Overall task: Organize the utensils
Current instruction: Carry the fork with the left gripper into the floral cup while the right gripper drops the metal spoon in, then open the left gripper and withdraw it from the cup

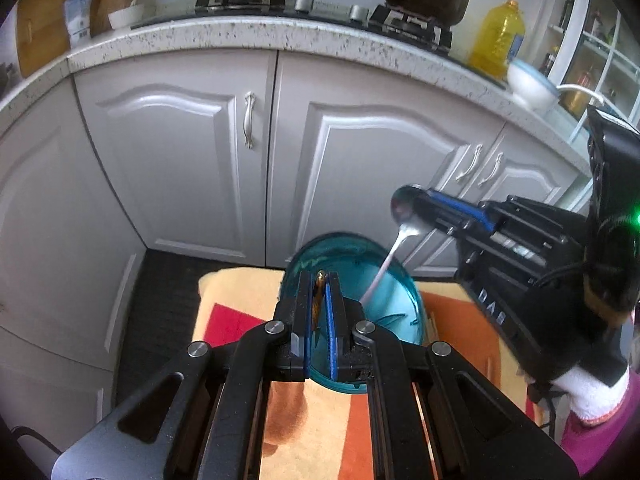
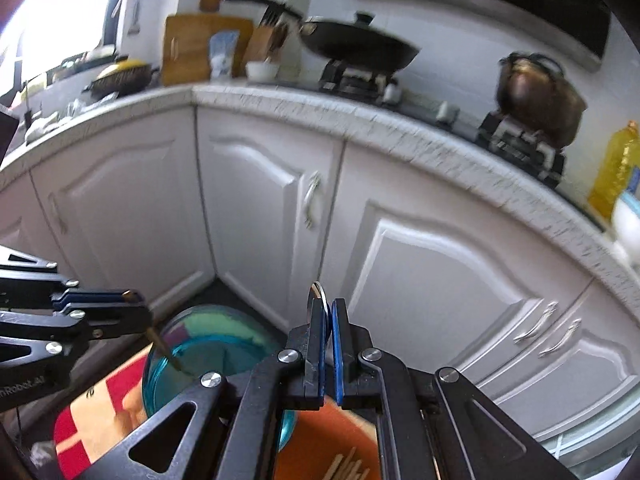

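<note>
At lower centre, the left tool (image 1: 319, 300) is clamping a brown utensil (image 1: 319, 280) and the right tool (image 1: 416, 204) a spoon (image 1: 402, 216), both dangling into the teal bowl (image 1: 394, 300), risking slipping or tipping it.

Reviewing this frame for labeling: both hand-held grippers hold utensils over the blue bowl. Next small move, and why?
Probably lower the right hand-held gripper a little: its silver spoon is clamped at the head, the handle tip already inside the blue bowl. The left hand-held gripper holds a gold utensil above the same bowl.
</note>
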The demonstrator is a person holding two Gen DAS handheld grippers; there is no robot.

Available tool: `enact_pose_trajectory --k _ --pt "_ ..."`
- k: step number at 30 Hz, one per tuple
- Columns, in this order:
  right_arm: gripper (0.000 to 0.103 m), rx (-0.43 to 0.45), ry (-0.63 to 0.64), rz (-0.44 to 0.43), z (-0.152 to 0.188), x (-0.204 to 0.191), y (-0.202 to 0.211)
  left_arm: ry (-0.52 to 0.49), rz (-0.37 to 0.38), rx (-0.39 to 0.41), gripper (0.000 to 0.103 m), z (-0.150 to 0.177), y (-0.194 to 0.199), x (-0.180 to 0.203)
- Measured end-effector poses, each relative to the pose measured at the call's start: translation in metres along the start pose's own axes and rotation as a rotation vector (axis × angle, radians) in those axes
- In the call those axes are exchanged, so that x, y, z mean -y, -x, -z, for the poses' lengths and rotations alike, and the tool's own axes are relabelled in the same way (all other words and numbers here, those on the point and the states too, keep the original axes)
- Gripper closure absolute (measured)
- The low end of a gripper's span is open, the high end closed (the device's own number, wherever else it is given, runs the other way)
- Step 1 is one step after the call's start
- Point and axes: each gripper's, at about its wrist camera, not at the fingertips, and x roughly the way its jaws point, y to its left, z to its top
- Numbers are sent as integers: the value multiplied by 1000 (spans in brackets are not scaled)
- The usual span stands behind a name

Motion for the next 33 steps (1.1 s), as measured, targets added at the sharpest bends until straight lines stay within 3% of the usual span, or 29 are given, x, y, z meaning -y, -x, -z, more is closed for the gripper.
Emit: enact_pose_trajectory --k 10,14,16,21,24,33 --pt "97 -70 -93 -119 21 5 -14 32 -27 -44 99 12 -24 3" --pt "77 -66 -145 -143 23 9 -7 49 -34 -40 98 13 -22 1" --pt "76 -59 -171 -159 25 13 -3 48 -35 -36 95 12 -20 2" --pt "75 -66 -201 -159 27 16 3 58 -25 -33 72 15 -13 1" --pt "70 -60 -219 -160 29 18 12 59 -33 -29 66 17 -8 3" --pt "64 -54 -259 -138 43 20 47 19 -47 28 63 27 23 18"
